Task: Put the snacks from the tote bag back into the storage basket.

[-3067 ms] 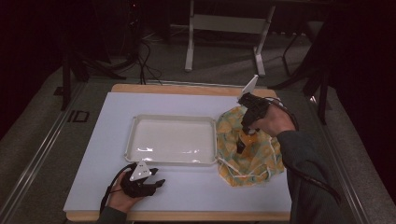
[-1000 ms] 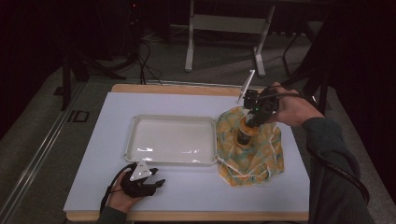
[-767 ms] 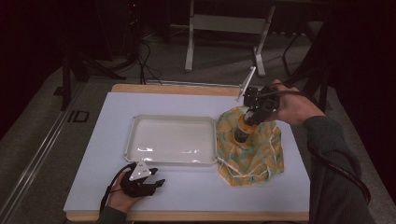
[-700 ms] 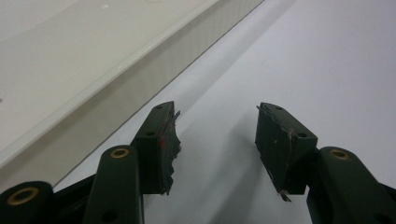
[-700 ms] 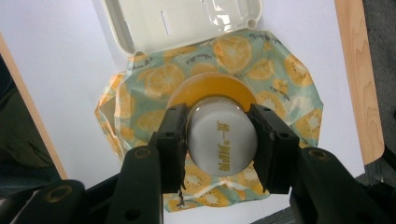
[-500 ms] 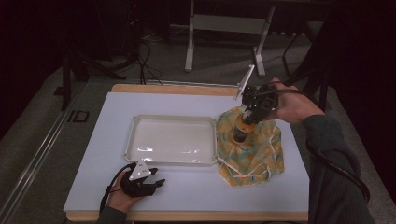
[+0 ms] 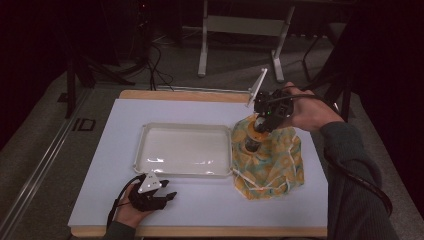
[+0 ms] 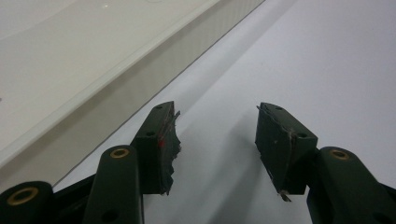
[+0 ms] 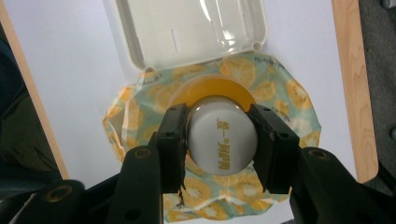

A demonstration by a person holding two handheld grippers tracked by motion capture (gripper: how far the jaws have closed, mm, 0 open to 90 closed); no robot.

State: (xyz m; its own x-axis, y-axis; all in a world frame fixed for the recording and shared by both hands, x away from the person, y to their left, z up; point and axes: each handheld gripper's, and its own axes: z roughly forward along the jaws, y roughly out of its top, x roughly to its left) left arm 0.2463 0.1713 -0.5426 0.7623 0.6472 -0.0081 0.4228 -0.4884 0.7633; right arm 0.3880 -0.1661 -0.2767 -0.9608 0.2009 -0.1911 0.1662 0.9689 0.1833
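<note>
A jar with a white lid (image 9: 223, 140) and an orange collar stands upright on an orange-slice patterned cloth (image 7: 274, 165) at the right of the white board. My right gripper (image 9: 218, 113) points straight down with its jaws shut on the lid's two sides. In the high view the right gripper (image 7: 256, 131) hangs over the jar (image 7: 250, 145), with the hand behind it. My left gripper (image 7: 167, 196) lies on the board near the front edge, open and with nothing between its jaws; the left gripper (image 8: 217, 126) faces bare board beside the tray wall (image 8: 93, 107).
A shallow white plastic tray (image 7: 142, 150) sits mid-board, its right rim touching the cloth (image 9: 289, 107); the tray (image 9: 133, 51) holds nothing. The white board (image 7: 100, 170) lies on a wooden table edge (image 9: 355, 93). Dark floor, cables and a stand lie beyond.
Since about three seconds ago the right hand has swung to the far right side of the jar, with the gripper a little higher. Over the last second nothing visibly moved.
</note>
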